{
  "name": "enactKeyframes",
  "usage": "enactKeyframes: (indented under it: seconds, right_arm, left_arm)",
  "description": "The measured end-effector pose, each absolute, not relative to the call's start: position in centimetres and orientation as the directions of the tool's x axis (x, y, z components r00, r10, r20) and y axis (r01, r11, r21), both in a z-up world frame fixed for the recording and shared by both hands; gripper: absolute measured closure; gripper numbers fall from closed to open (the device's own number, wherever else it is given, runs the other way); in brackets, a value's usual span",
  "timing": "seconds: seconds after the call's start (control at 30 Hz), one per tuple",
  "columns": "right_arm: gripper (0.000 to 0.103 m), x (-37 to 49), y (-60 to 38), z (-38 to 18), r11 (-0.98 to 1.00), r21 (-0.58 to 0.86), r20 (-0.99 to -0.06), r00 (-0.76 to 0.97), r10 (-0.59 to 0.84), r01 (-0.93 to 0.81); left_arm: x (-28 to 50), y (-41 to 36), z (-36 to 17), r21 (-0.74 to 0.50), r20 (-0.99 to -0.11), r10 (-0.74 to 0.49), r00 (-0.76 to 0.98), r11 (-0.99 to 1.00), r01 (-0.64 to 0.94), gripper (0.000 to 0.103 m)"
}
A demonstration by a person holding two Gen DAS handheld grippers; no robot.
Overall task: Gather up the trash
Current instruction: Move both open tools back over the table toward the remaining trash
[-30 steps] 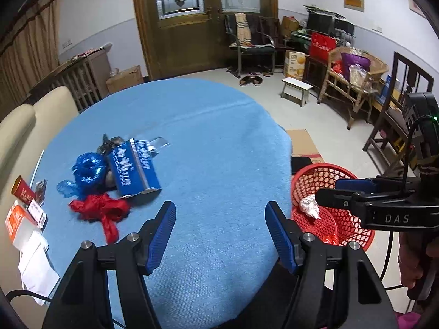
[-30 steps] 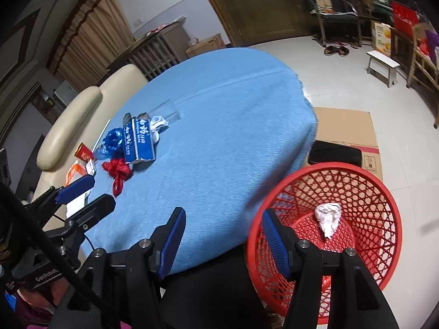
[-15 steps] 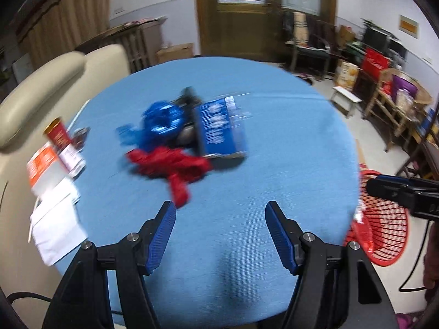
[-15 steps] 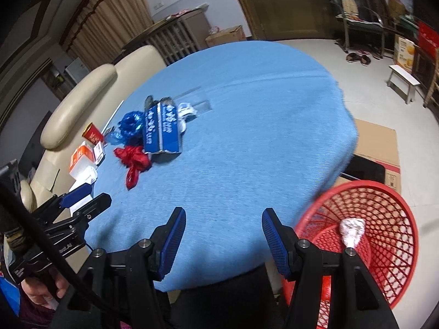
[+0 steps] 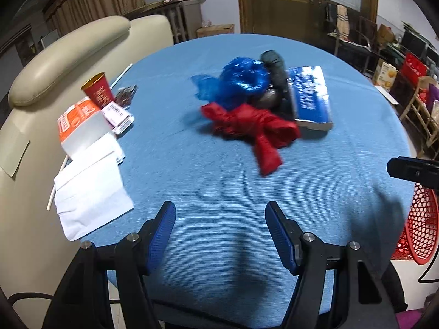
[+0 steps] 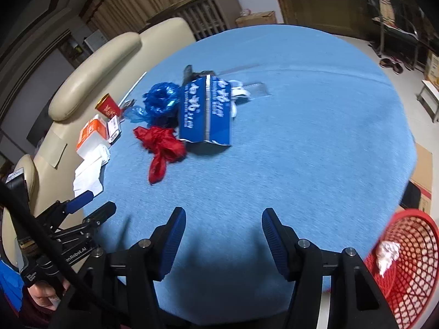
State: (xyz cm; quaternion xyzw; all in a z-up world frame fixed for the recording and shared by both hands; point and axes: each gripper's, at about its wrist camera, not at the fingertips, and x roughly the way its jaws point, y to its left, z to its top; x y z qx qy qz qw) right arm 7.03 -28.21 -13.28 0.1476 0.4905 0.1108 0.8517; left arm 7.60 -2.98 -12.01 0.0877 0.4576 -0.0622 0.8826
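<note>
Both your grippers swung from the red basket [image 6: 406, 257] toward the trash pile: left gripper [image 5: 220, 235] and right gripper [image 6: 223, 240] half open, empty. One white wad [image 6: 387, 252] binned; red bag [image 5: 255, 128], blue bag [image 5: 236, 82], blue carton [image 6: 205, 112] ahead of jaws, uncollected.

The left gripper [image 5: 220, 233] has black angular arms, each tipped with a long blue ribbed pad [image 5: 162, 233] and studded with round silver screws. The right gripper [image 6: 223, 234] is built the same way. Seen from the right wrist camera, the left gripper's black body carries white lettering, partly cut off, that seems to end in "Robot.AI", and a thick black cable [image 6: 33, 230] runs across it. The hand [image 6: 45, 296] below it shows a blue sleeve [image 6: 9, 288].
</note>
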Motion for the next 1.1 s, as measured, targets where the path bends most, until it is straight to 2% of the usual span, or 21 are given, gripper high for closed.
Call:
enactKeyframes:
  seconds: [0.4,0.83,1.0,1.1]
  right_arm:
    - [0.041,11.0,-24.4,-13.2,0.938,0.332,-0.817,0.466,0.340,-0.102]
    - [0.036,14.1,-23.2,-12.5,0.942,0.321,-0.805,0.495,0.327,-0.100]
    - [0.035,15.0,-23.7,-12.3,0.943,0.325,-0.803,0.506,0.314,-0.069]
    - [0.035,15.1,-23.9,-11.8,0.945,0.318,-0.799,0.516,0.308,-0.071]
  left_arm:
    - [9.6,-0.6,-13.1,0.108,-0.832,0.006,0.555,0.983,0.151,0.034]
    - [11.6,0.7,-12.8,0.122,-0.830,0.032,0.557,0.984,0.126,0.034]
    - [12.4,1.1,-12.3,0.175,-0.825,0.048,0.563,0.969,0.172,0.034]
    - [12.8,3.0,-11.4,0.248,-0.815,0.095,0.571,0.949,0.195,0.034]
